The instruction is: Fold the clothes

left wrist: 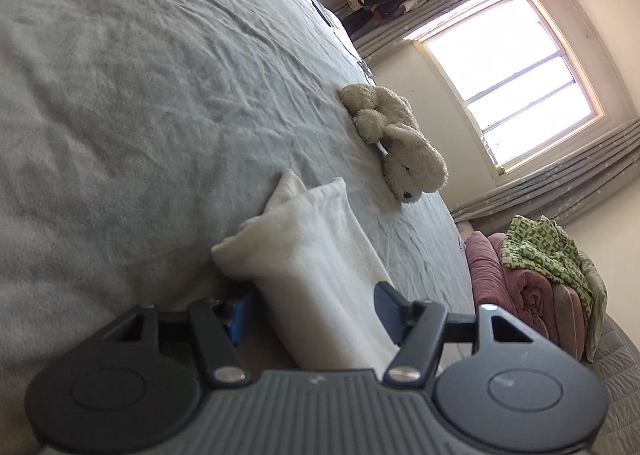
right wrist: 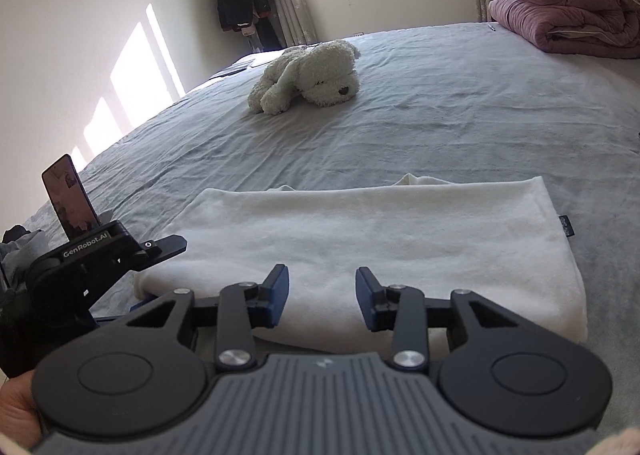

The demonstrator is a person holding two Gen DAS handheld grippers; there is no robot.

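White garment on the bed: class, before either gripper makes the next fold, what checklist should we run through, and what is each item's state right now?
1. White garment lies flat on the grey bed sheet: ok.
2. Right gripper open, over the near edge: ok.
3. Left gripper open astride the garment's end: ok.
4. Plush dog apart from the garment: ok.
5. Phone mounted on the left gripper, clear of the cloth: ok.
6. Layers beneath aligned: cannot tell.
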